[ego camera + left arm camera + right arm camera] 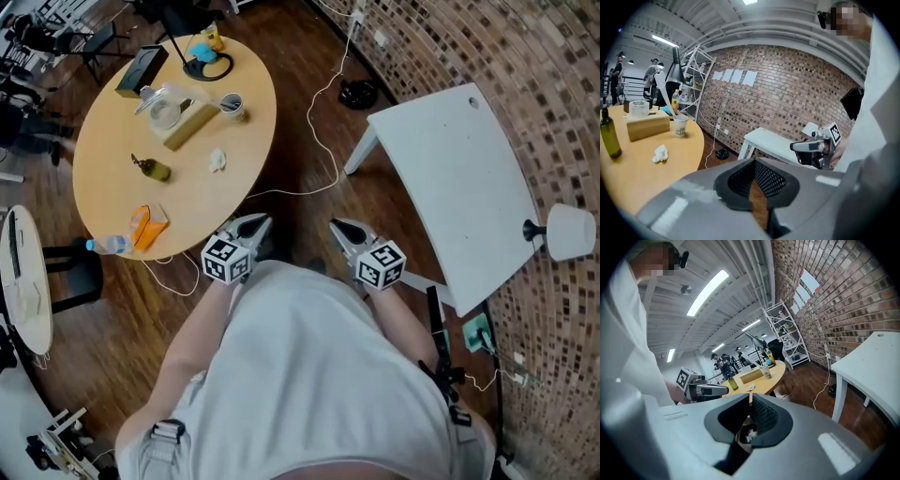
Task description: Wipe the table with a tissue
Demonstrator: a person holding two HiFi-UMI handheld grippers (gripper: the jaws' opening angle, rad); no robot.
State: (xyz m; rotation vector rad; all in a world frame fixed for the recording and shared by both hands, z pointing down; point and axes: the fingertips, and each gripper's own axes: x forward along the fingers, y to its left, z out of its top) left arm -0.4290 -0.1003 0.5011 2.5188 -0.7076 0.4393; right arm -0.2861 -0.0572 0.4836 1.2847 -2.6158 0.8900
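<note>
- Upper left of the head view: round wooden table [112, 187] carrying a tissue box [192, 122], a paper cup [232, 106] and a dark bottle [153, 170].
- Just right of the bottle, well in from the table's edge: the crumpled tissue [217, 160], lying loose on the wood, touched by neither tool.
- No real heading to the tissue, being a wad; a little longer from top to bottom of the frame than across, as far as the head view tells.
- Lower centre, left of the pair: left gripper [258, 223], clenched on nothing, tips just off the table's near edge and aimed toward the tabletop.
- Beside it to the right: right gripper [337, 226], jaws likewise drawn together, gripping nothing recognisable; a pale fleck in the slit too small to name.
- Far right: white side table [450, 169], apparently no part of the job.
- Step in hand, by judgement: the approach, with pickup not yet begun and no wiping under way.
- Next move likely calling for parted jaws, a reach over the edge to the wad, a pinch across its shorter width, then pressing it flat for strokes across the bare wood.
</note>
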